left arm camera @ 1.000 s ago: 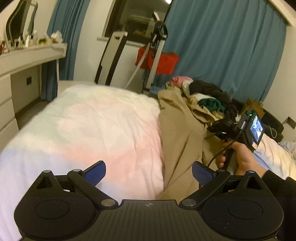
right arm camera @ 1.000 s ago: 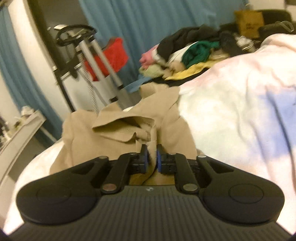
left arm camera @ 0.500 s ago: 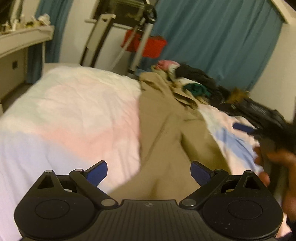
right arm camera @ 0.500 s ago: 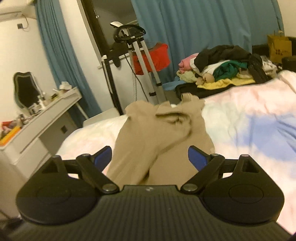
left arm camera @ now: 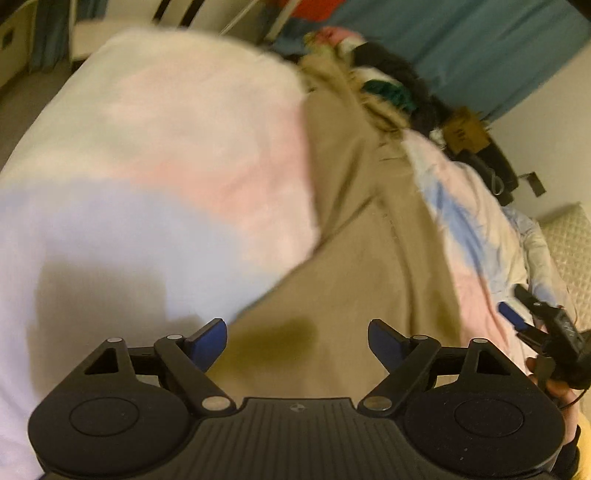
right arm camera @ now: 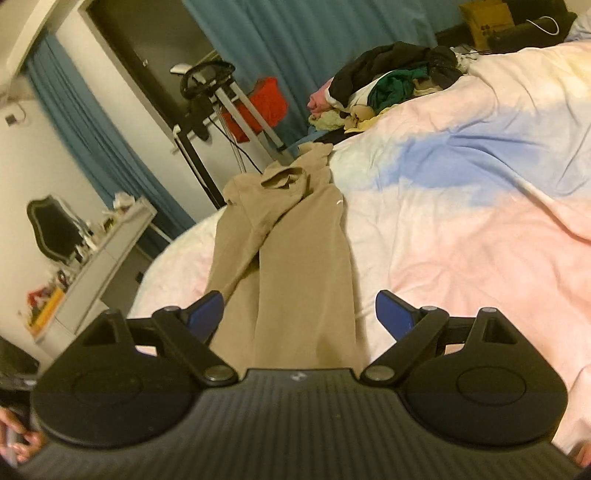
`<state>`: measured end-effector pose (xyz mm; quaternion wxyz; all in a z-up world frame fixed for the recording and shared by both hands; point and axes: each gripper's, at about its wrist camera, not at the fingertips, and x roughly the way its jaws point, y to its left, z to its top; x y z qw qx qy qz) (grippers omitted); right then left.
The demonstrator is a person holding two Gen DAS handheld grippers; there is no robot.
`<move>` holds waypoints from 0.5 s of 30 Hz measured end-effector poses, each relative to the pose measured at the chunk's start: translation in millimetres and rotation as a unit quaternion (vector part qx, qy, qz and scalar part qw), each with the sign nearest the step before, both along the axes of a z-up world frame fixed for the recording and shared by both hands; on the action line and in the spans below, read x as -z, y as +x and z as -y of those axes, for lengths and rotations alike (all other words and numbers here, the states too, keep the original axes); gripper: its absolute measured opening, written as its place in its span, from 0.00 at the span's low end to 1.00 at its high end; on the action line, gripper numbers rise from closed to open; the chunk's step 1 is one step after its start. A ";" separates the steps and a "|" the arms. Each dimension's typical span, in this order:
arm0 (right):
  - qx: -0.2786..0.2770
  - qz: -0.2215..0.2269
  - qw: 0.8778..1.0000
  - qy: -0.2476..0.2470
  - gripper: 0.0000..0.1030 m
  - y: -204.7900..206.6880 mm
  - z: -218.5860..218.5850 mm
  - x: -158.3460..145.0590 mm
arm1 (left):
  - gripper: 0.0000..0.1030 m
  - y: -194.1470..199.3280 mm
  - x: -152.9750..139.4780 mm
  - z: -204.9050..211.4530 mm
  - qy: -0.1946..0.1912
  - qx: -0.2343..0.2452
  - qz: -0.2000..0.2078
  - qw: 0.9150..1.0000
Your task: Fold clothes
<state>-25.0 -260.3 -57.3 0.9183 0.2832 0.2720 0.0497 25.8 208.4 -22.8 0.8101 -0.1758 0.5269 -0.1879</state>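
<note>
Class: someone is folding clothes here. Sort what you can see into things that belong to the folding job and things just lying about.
Belongs to the job:
- long beige fabric garment
- pastel pink-and-blue bedspread under it

Just lying about:
- heap of mixed clothes
- red bin
- white dresser
- brown cardboard box

The room is a bedroom with teal curtains [right arm camera: 306,40] along the far wall. A white dressing table [right arm camera: 99,254] with a black-framed mirror [right arm camera: 51,229] stands at the left. The bed [right arm camera: 461,229] has a pastel cover in pink, blue and white. An exercise machine [right arm camera: 221,99] stands near a dark window [right arm camera: 147,48].
</note>
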 end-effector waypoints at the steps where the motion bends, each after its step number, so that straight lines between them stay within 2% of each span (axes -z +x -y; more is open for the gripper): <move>1: 0.000 0.002 1.000 0.002 0.88 -1.0 0.1 -0.3 | 0.75 3.2 7.2 -7.7 -0.001 -0.006 -0.014 1.000; 6: 0.003 -0.002 1.000 0.005 0.88 -0.3 2.9 2.7 | 0.54 20.5 41.7 -30.9 -0.022 -0.010 -0.073 0.997; 7: 0.005 -0.004 1.000 0.006 0.88 0.8 3.2 3.3 | 0.52 24.1 47.4 -32.6 -0.028 -0.006 -0.081 0.996; 8: 0.006 -0.006 1.000 0.005 0.88 -0.3 3.7 4.2 | 0.47 27.0 50.6 -30.6 -0.026 0.002 -0.084 0.996; 9: 0.007 -0.009 1.000 0.004 0.88 0.5 3.4 4.9 | 0.37 28.7 51.9 -27.4 -0.017 0.012 -0.085 0.996; 10: 0.007 -0.014 1.000 0.006 0.88 2.3 3.2 6.5 | 0.31 29.8 51.3 -22.0 -0.006 0.025 -0.084 0.996; 11: 0.007 -0.018 1.000 0.007 0.88 4.0 3.0 8.0 | 0.17 28.1 48.2 -14.8 0.008 0.040 -0.078 0.996; 12: 0.007 -0.022 1.000 0.010 0.88 4.8 3.0 9.3 | 0.08 26.5 45.1 -7.5 0.022 0.054 -0.071 0.996; 13: 0.007 -0.025 1.000 0.013 0.88 5.5 2.9 10.6 | 0.07 24.1 41.4 0.6 0.038 0.069 -0.062 0.995; 15: 0.006 -0.032 0.999 0.018 0.88 6.9 2.8 13.2 | 0.05 10.8 22.7 21.6 0.090 0.103 -0.004 0.991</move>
